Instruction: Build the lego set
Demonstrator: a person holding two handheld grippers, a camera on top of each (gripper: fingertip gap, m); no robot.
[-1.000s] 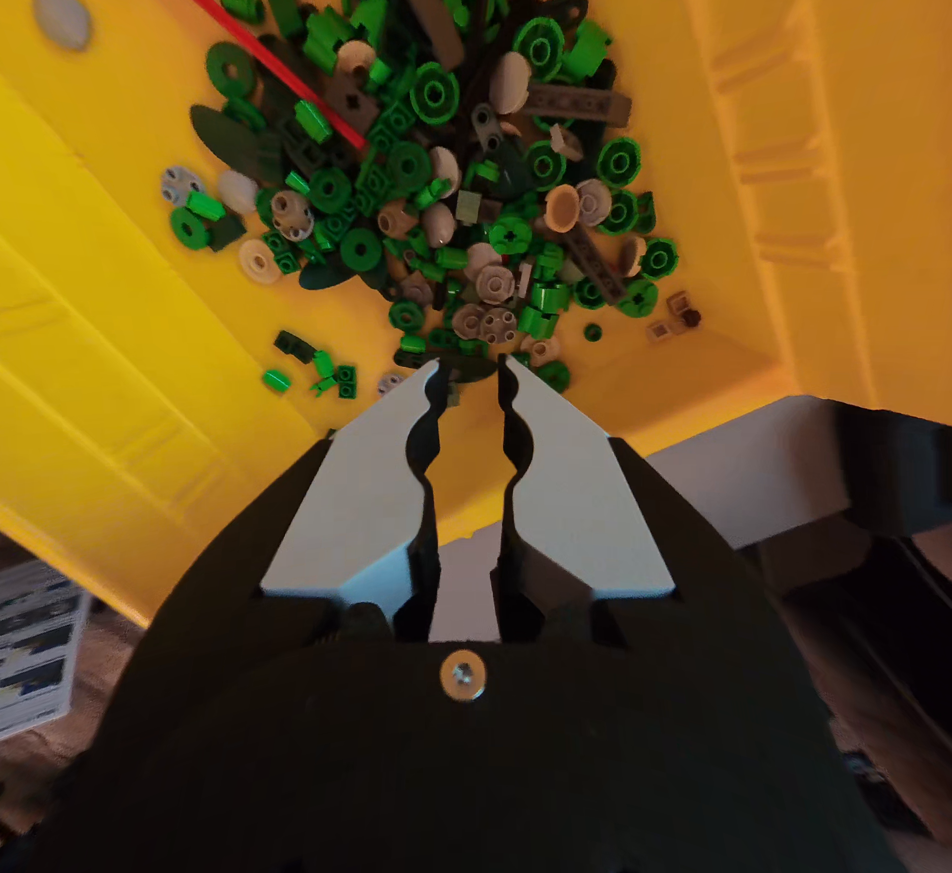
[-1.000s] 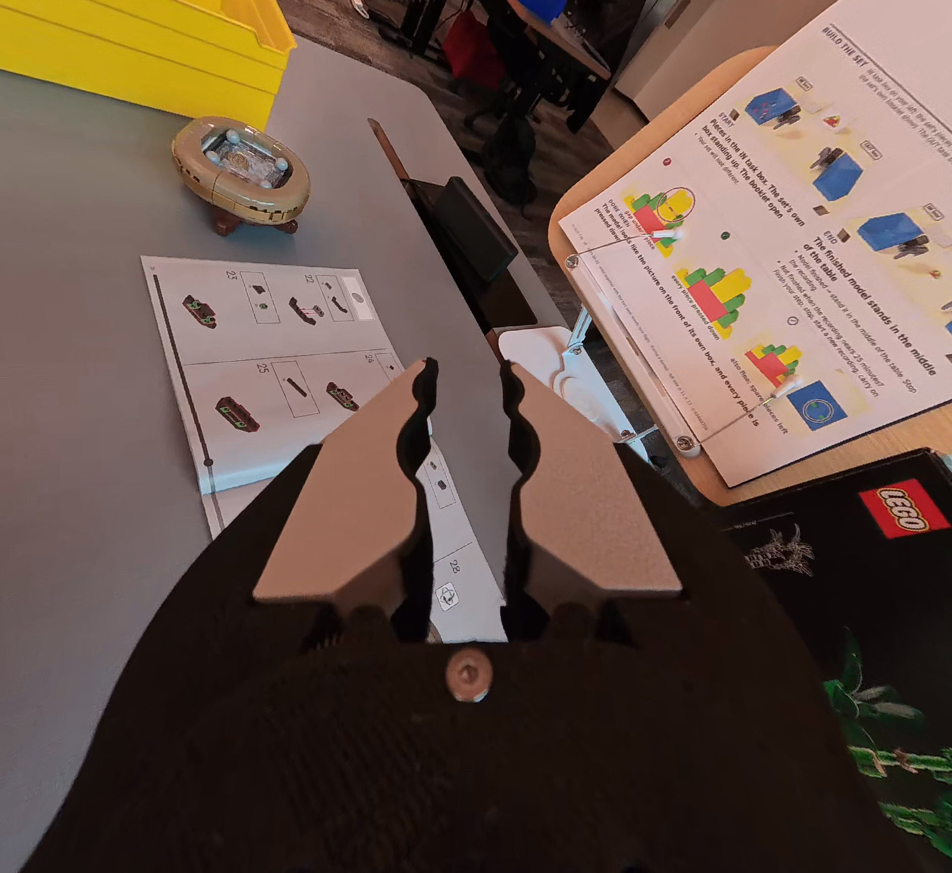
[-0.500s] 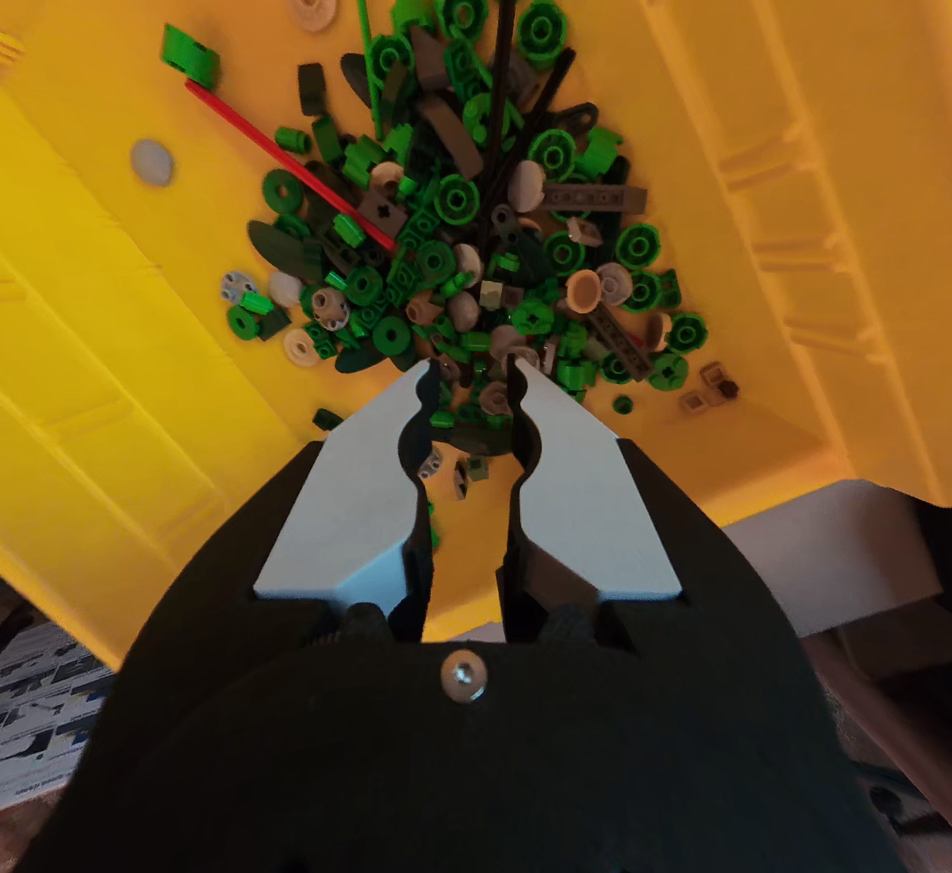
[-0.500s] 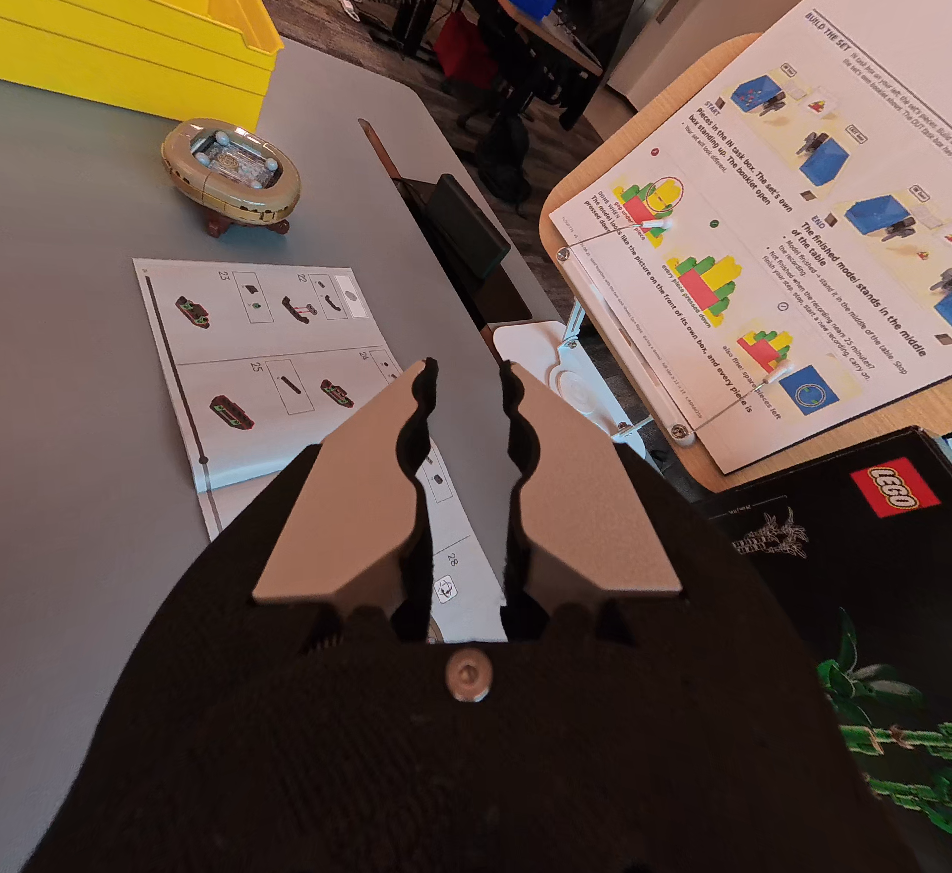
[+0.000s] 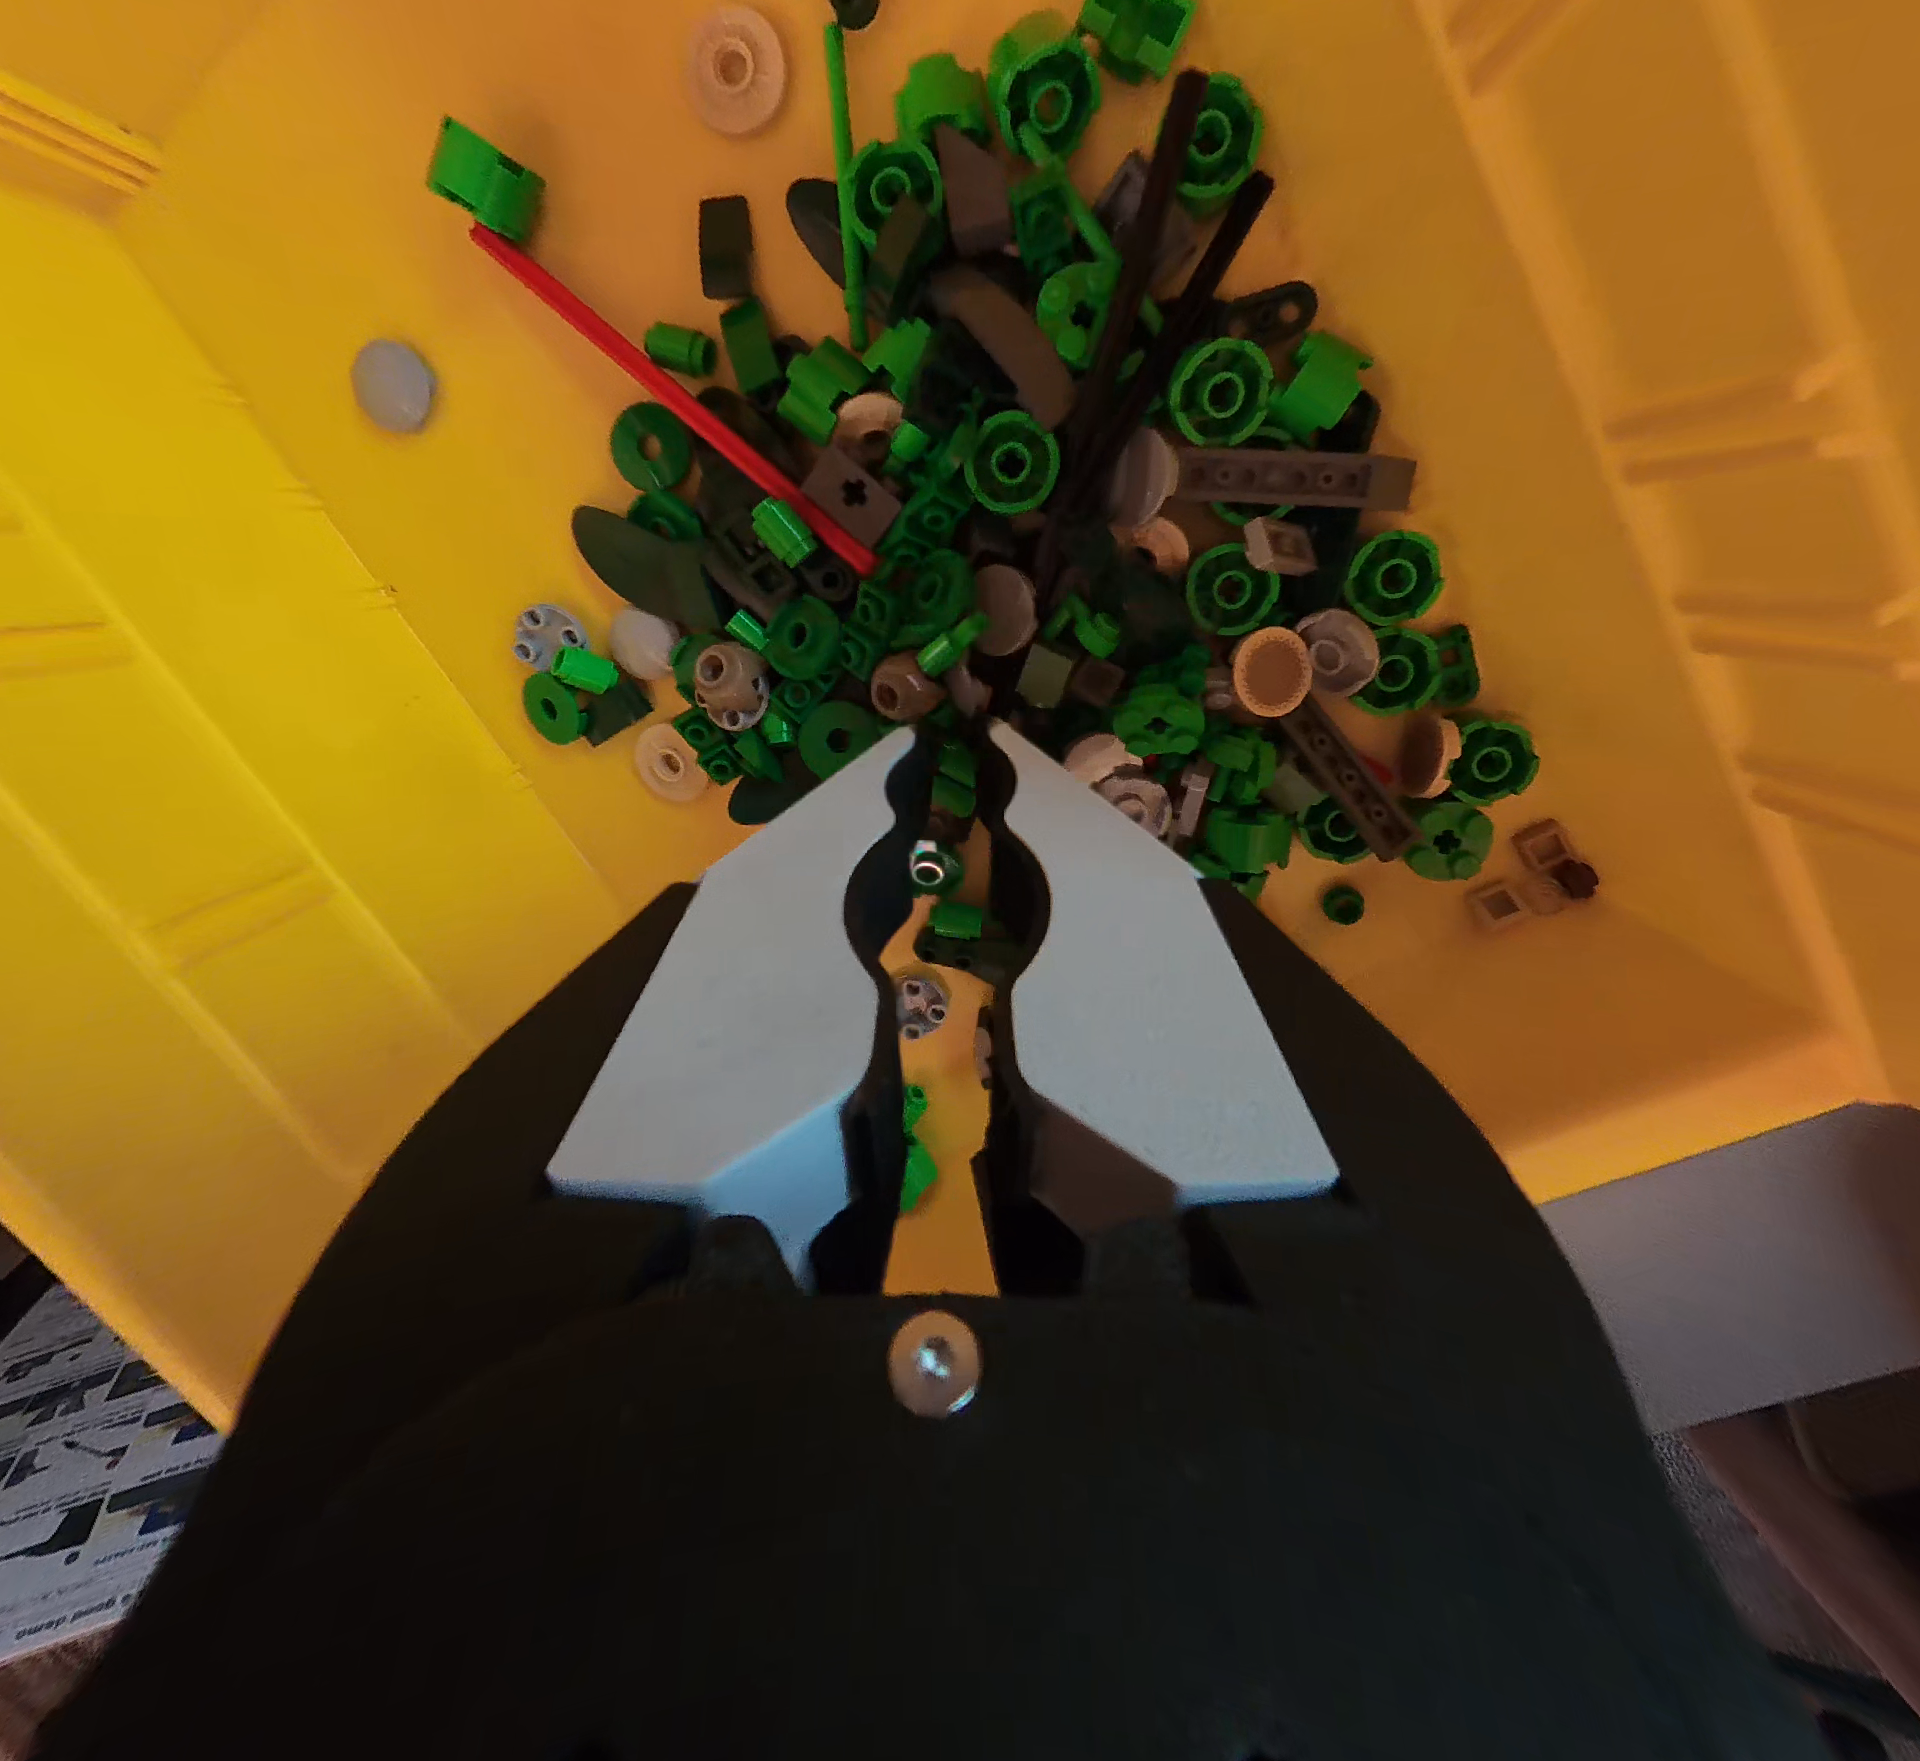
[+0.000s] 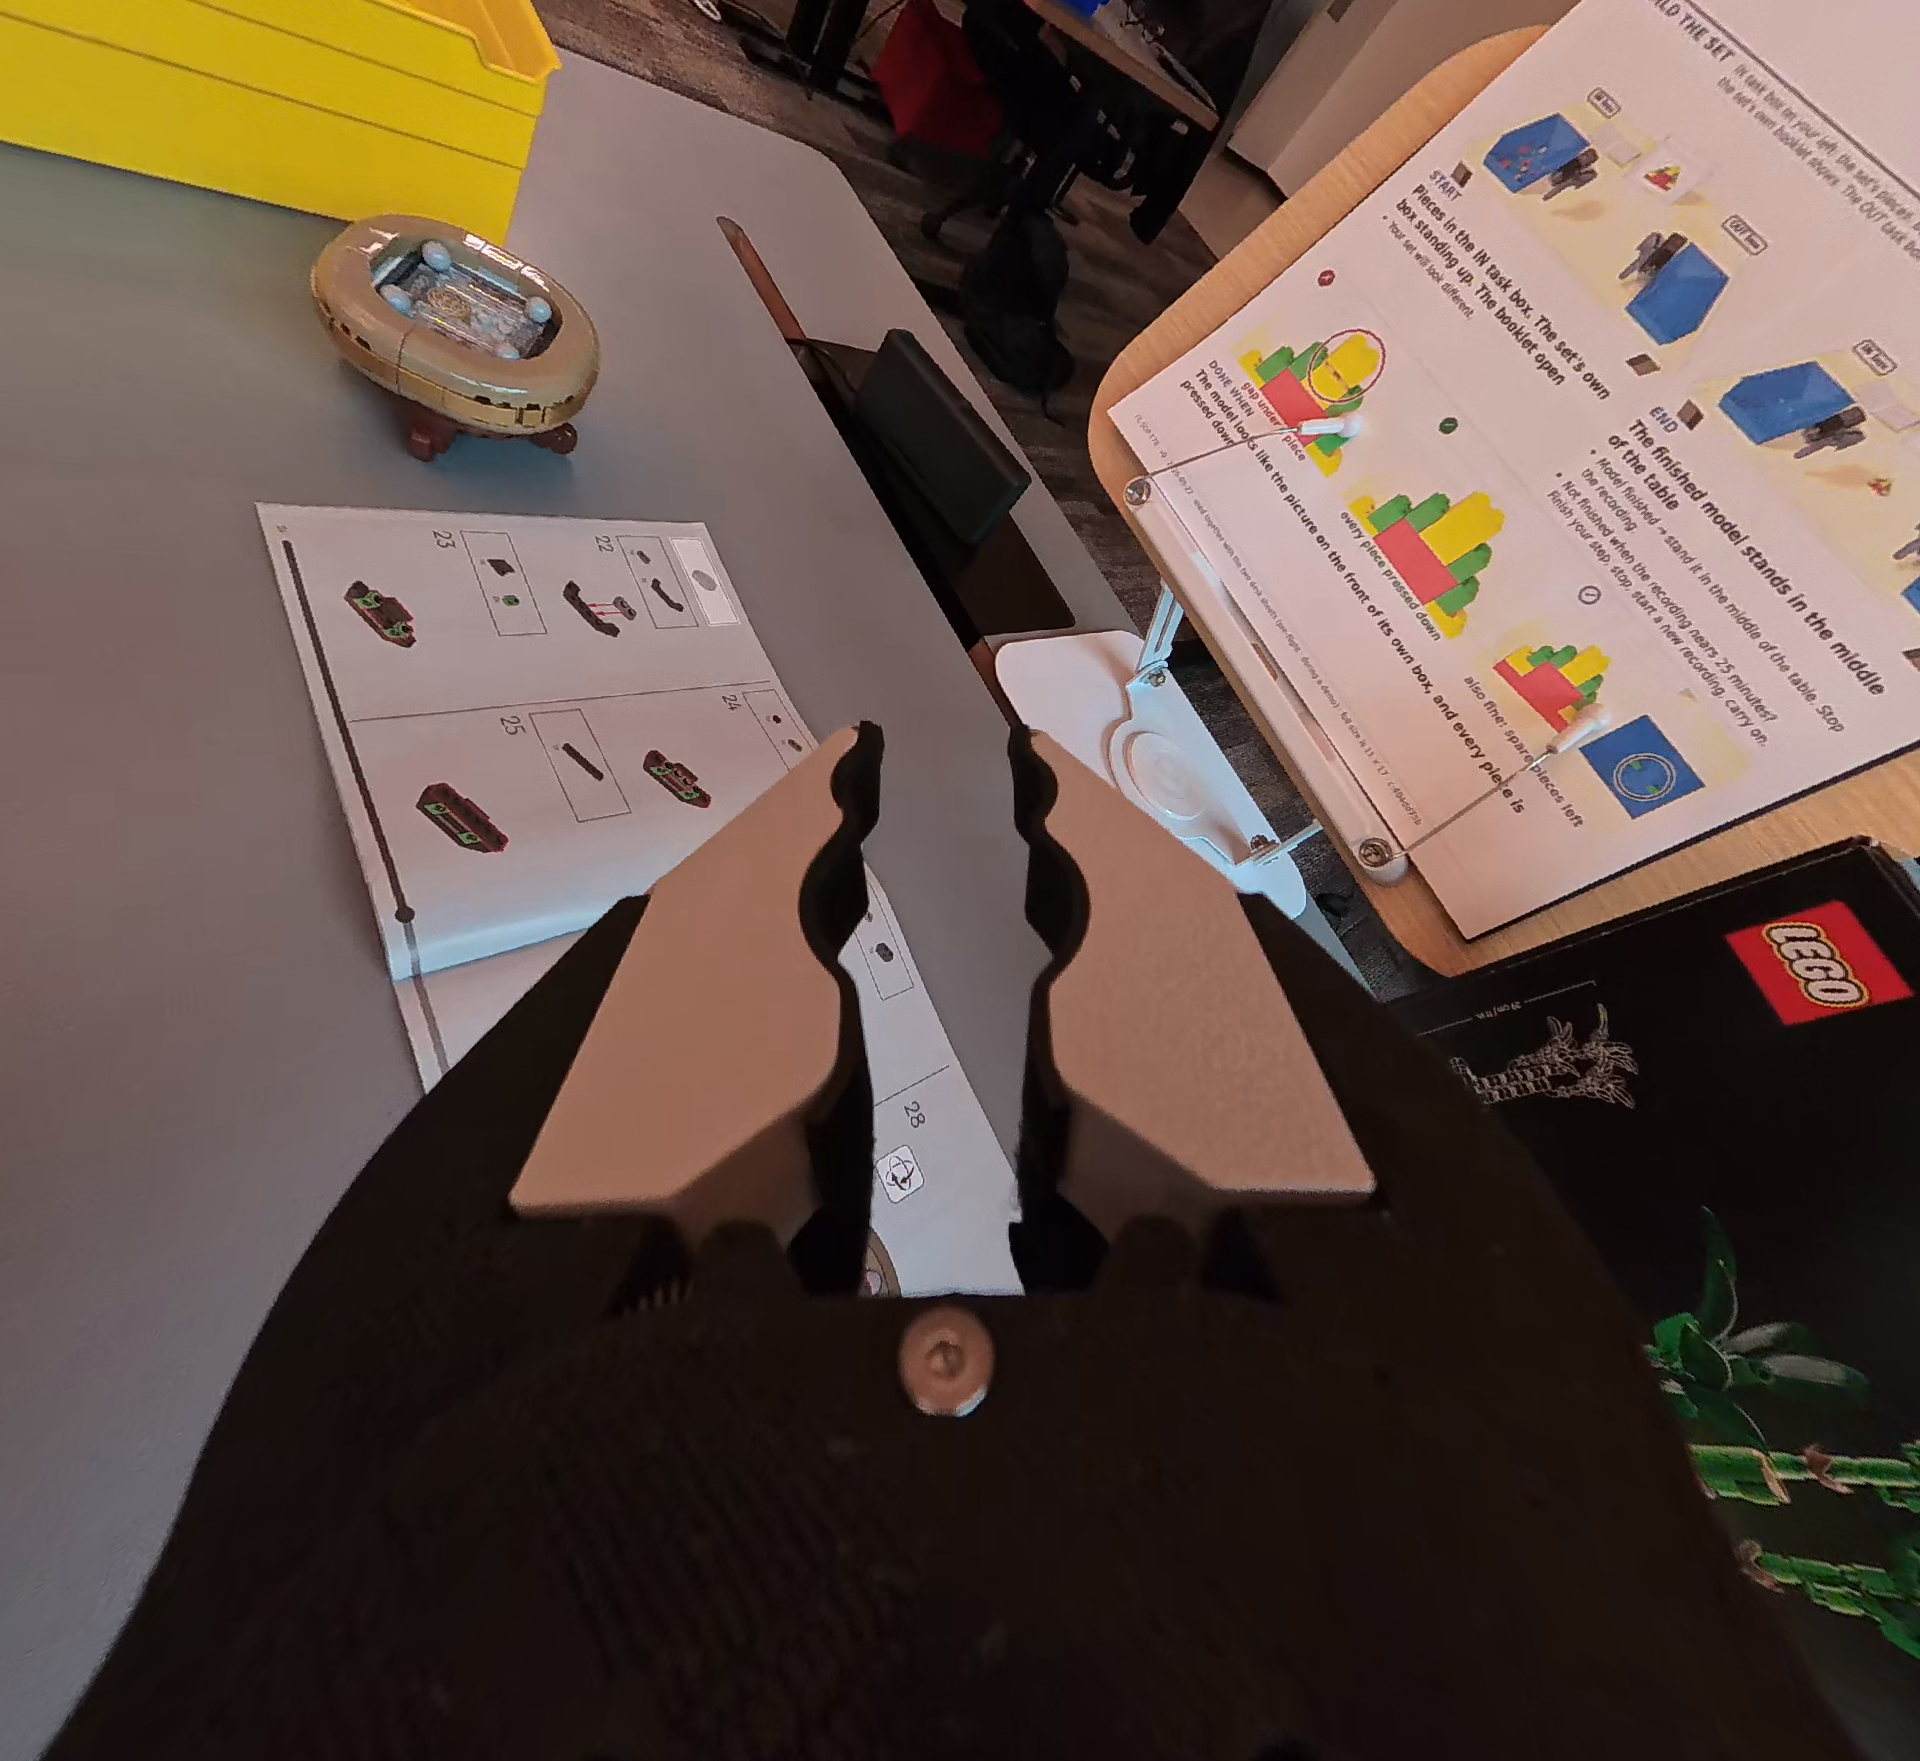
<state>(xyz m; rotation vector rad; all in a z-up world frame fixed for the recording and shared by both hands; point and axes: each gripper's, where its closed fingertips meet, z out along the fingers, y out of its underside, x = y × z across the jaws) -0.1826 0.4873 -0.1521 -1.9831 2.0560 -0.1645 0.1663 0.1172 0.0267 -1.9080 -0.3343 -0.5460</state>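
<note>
Dozens of small lego pieces (image 5: 1039,506), mostly green rounds with tan studs and dark bars, are heaped in the yellow bin (image 5: 260,631) just ahead of the left gripper (image 5: 953,743); its jaws are nearly closed, and whether a dark sliver is pinched cannot be told. They are judged light, rigid and slippery, best nipped across flat sides. The right gripper (image 6: 943,743), parted and empty, is held over the open booklet (image 6: 520,693); beyond it stands the tan oval model (image 6: 454,327), with printed sheet (image 6: 1558,423) and branded black box (image 6: 1714,1192) to its right.
</note>
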